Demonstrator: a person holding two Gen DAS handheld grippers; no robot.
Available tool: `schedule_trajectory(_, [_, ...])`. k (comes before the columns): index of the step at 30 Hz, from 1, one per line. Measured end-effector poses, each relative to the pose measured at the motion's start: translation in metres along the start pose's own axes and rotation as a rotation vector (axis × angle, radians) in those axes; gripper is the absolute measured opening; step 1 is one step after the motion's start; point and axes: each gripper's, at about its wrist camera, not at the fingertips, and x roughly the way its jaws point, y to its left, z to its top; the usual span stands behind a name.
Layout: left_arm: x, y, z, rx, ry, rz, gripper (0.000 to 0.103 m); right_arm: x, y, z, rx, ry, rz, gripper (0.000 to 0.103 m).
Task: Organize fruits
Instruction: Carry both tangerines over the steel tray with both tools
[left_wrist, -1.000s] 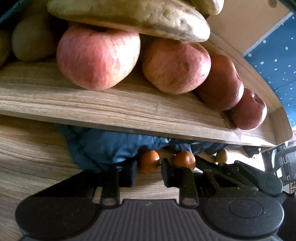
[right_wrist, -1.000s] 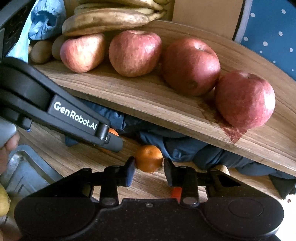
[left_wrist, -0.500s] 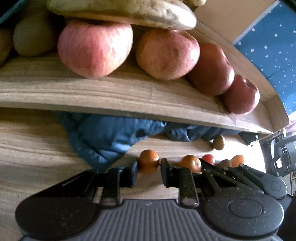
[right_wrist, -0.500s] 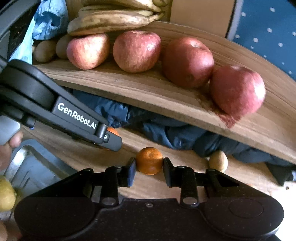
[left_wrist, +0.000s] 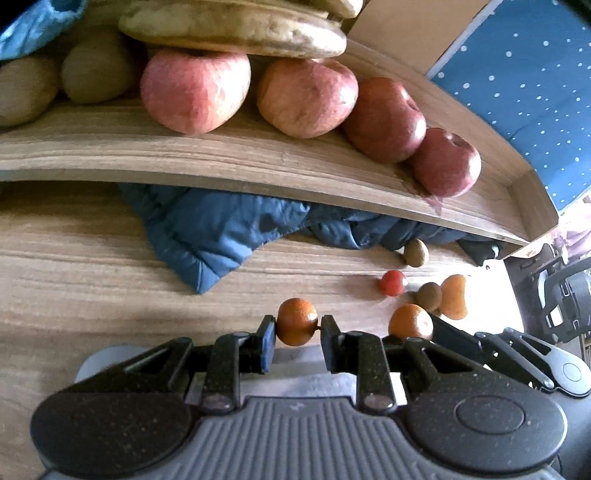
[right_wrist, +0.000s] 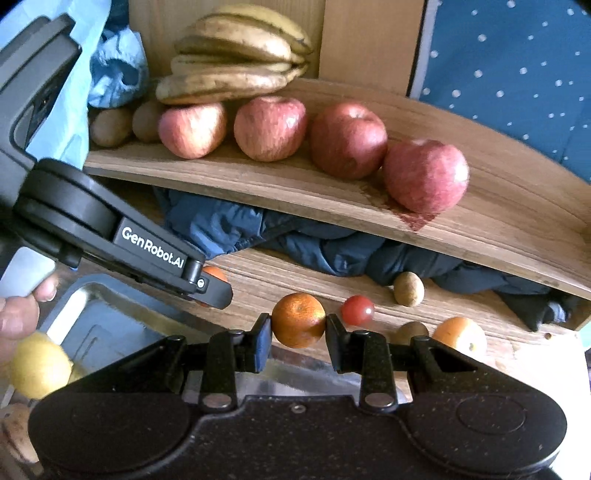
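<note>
A lived-in home is suggested: ripe bananas (right_wrist: 236, 62) and red apples (right_wrist: 347, 140) are kept on a curved wooden shelf (right_wrist: 498, 221), a rumpled dark blue quilted jacket (left_wrist: 221, 232) is stuffed beneath

Left gripper (left_wrist: 297, 332) and right gripper (right_wrist: 298, 328) each sit low centre of frame, tilted downward — both clamped on small oranges.
</note>
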Motion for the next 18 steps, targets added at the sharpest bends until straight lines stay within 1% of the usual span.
schedule_trajectory(10, [-0.029, -0.006, -0.032, -0.055, -0.060, 0.042, 0.028, -0.046, 0.003, -0.018, -0.039, -0.044, 0.032, 0.033])
schedule_trajectory(18, [-0.046, -0.029, -0.063, -0.076, -0.092, 0.069, 0.028, -0.076, -0.004, -0.040, -0.076, -0.067, 0.065, 0.033])
